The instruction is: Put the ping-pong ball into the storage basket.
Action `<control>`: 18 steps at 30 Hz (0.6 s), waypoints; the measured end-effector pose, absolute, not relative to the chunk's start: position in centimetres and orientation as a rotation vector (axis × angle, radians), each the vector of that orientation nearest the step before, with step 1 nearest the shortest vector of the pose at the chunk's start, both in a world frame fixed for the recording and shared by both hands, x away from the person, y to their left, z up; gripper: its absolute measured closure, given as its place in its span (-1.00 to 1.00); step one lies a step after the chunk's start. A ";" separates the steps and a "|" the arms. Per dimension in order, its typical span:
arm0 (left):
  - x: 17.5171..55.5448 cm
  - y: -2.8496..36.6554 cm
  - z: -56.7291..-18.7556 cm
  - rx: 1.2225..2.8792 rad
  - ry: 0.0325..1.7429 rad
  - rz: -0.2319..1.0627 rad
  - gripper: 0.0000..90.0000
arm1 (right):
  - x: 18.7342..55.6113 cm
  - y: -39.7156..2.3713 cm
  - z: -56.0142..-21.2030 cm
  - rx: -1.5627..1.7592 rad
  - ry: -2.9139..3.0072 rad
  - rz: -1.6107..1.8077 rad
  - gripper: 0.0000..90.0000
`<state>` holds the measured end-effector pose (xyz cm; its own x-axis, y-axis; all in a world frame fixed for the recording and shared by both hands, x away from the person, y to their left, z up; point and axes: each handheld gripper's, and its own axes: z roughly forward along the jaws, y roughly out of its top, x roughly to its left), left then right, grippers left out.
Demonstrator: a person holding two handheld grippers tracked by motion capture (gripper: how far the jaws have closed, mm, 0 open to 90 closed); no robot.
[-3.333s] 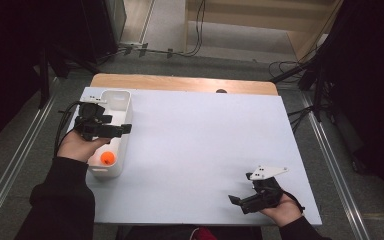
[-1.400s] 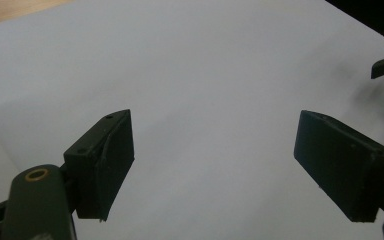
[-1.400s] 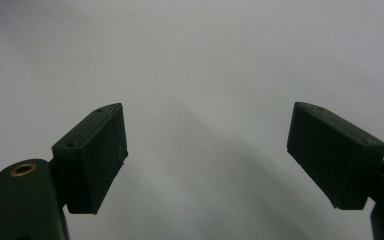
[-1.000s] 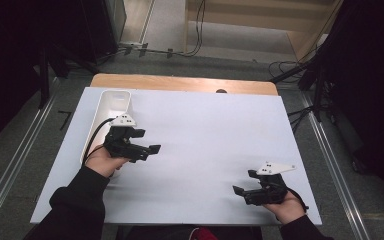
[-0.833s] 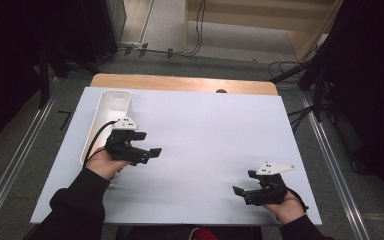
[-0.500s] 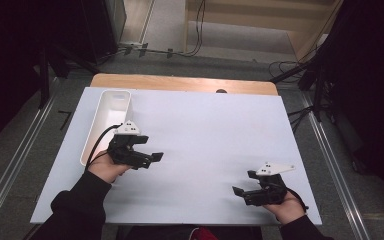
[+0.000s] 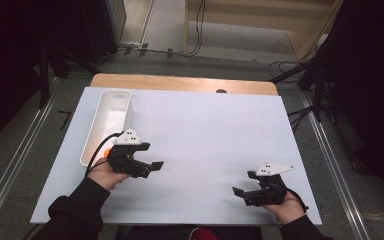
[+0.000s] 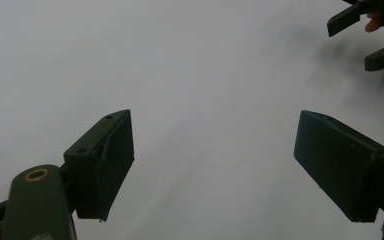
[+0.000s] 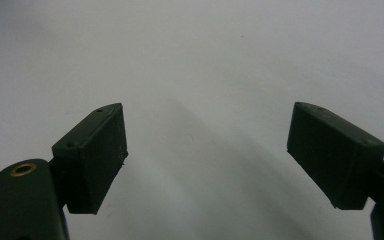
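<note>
Behind the left gripper (image 7: 152, 166), an orange ball (image 7: 107, 151) sits half hidden

Black sleeves (image 7: 75, 207), black grippers, grey three-cornered top plates (image 7: 128, 136).

We find no legible text, label, brand, number or sign anywhere in these views.
</note>
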<state>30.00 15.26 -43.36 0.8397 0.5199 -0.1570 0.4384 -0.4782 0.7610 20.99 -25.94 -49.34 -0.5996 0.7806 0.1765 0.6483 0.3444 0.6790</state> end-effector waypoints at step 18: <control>28.5 15.2 -44.0 2.164 0.633 0.085 -0.62 | 21.0 -25.9 -49.4 1.298 2.429 1.090 -0.67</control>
